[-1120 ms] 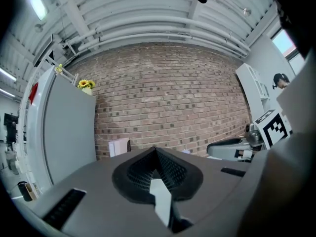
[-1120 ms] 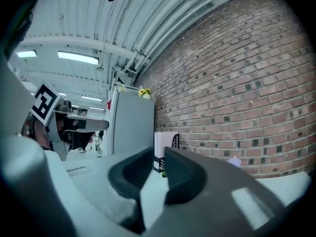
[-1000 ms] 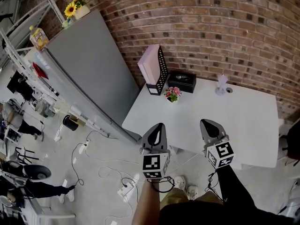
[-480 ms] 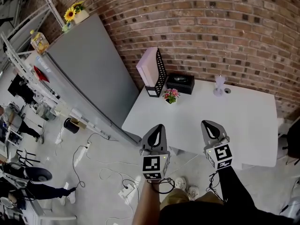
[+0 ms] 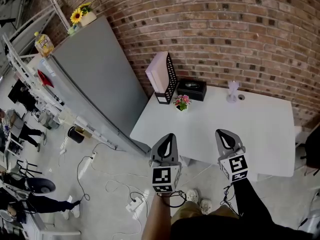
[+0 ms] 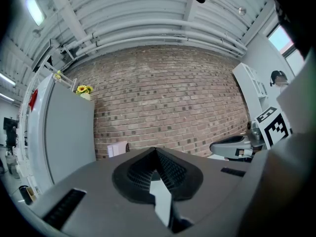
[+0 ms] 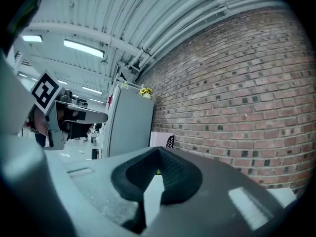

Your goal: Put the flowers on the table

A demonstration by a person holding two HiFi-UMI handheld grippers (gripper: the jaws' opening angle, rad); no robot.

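Flowers (image 5: 183,102): small pink potted bunch on the white table (image 5: 250,129), back left part, just beside black file rack (image 5: 172,79) holding a pale pink folder (image 5: 159,70) | room: brick wall (image 5: 240,34), grey cabinet (image 5: 95,79) (sunflowers (image 5: 76,15) on top) | left gripper (image 5: 169,136), right gripper (image 5: 223,133): jaws pressed together, nothing between, at the table's near edge.

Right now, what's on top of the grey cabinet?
Sunflowers in a pale pot stand at the back corner; a yellow bottle seems to stand near the front. The top between them is hidden from here.
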